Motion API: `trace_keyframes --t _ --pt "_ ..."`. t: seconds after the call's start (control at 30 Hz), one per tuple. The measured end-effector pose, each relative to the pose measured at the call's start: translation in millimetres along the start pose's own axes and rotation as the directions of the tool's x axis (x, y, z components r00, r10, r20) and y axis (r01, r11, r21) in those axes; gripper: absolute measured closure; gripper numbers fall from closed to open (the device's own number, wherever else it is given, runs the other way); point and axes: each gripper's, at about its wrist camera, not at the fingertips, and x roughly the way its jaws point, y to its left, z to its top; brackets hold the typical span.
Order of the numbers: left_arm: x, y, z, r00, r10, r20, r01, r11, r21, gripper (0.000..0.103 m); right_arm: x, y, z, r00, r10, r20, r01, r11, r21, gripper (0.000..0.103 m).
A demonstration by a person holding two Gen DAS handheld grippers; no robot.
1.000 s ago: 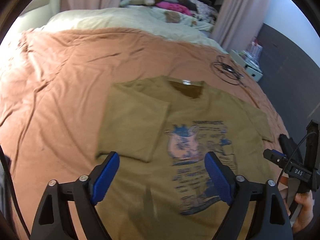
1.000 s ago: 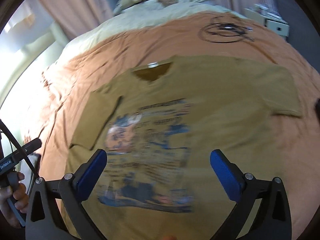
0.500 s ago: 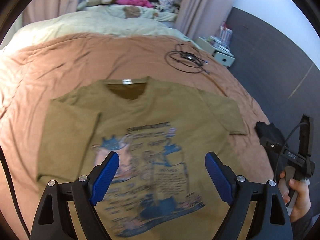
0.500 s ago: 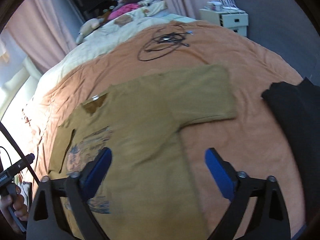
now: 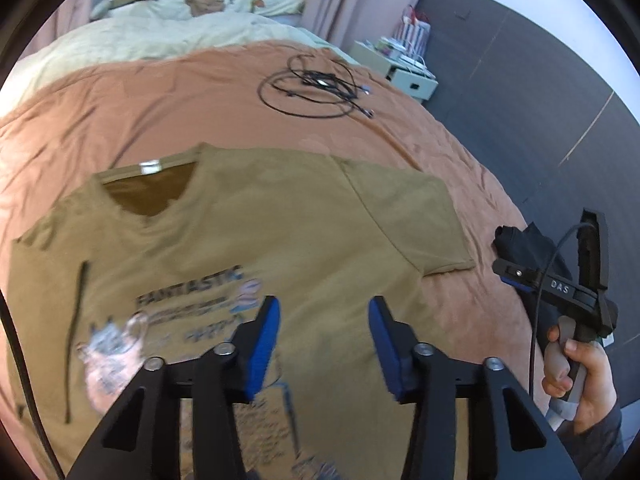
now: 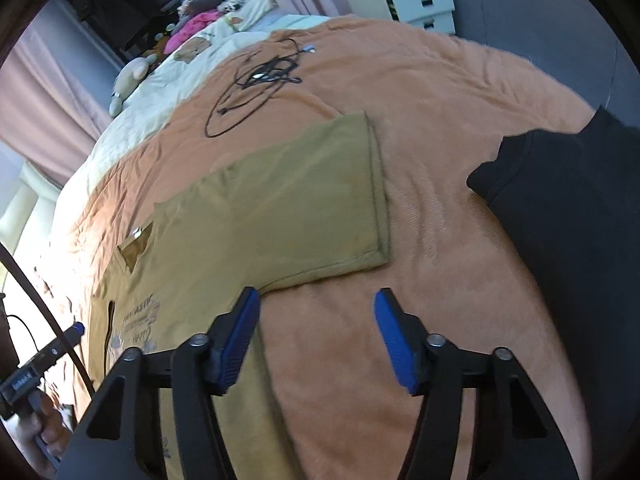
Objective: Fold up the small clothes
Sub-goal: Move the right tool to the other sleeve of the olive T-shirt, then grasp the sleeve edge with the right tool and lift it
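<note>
Your rumpled rust-orange bedspread (image 5: 168, 112) | olive cotton T-shirt (image 5: 280, 232) flat, near centre | black coiled cable (image 5: 316, 88) far | left gripper (image 5: 322, 344), right gripper (image 6: 316, 338): both closing, empty

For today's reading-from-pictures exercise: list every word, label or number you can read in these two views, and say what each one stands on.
"FANTASTIC": printed on the olive T-shirt.
"DAS": label on the right gripper.
"HAPPY": lower in the T-shirt print, right wrist view; faint.
Remaining print lines: too blurred.
Neck tag and the left gripper label: too small.
</note>
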Motion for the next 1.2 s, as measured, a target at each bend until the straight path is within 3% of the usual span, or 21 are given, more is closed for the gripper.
trace_keyframes --t 0.27,0.47,0.57,0.73,0.77,1.0,1.2 --pt "60.5 -17.4 13.9 0.997 -0.040 -0.063 0.041 0.999 0.021 0.082 44.0 -26.9 28.6 0.999 -0.007 -0.042 0.009 0.998 0.057 0.054" --pt "98.0 -22.5 20.1 0.993 -0.063 -0.100 0.065 0.998 0.020 0.087 67.3 -30.8 42.7 0.998 0.012 -0.055 -0.008 0.997 0.081 0.063" --pt "114.0 -27.6 23.4 0.990 -0.080 -0.113 0.083 0.996 0.019 0.087 71.4 -30.4 47.5 0.999 0.007 -0.050 -0.004 0.998 0.070 0.071" --pt "135.5 -41.8 27.0 0.984 -0.116 -0.133 0.121 0.992 0.030 0.089 68.3 -21.8 48.0 0.999 0.004 -0.041 -0.003 1.000 0.014 0.100" --pt "140.4 -45.6 26.6 0.982 -0.127 -0.140 0.133 0.991 0.031 0.092 64.6 -17.6 48.9 0.999 0.009 -0.033 -0.009 1.000 0.005 0.102" --pt "161.5 -65.4 19.8 0.969 -0.176 -0.175 0.183 0.983 0.028 0.093 34.5 4.4 53.7 0.998 0.071 -0.002 -0.071 0.997 -0.044 0.103" --pt "147.2 -60.1 22.0 0.963 -0.207 -0.171 0.211 0.977 0.008 0.093 11.0 33.9 55.2 0.993 0.119 0.020 -0.116 0.988 -0.104 0.103"
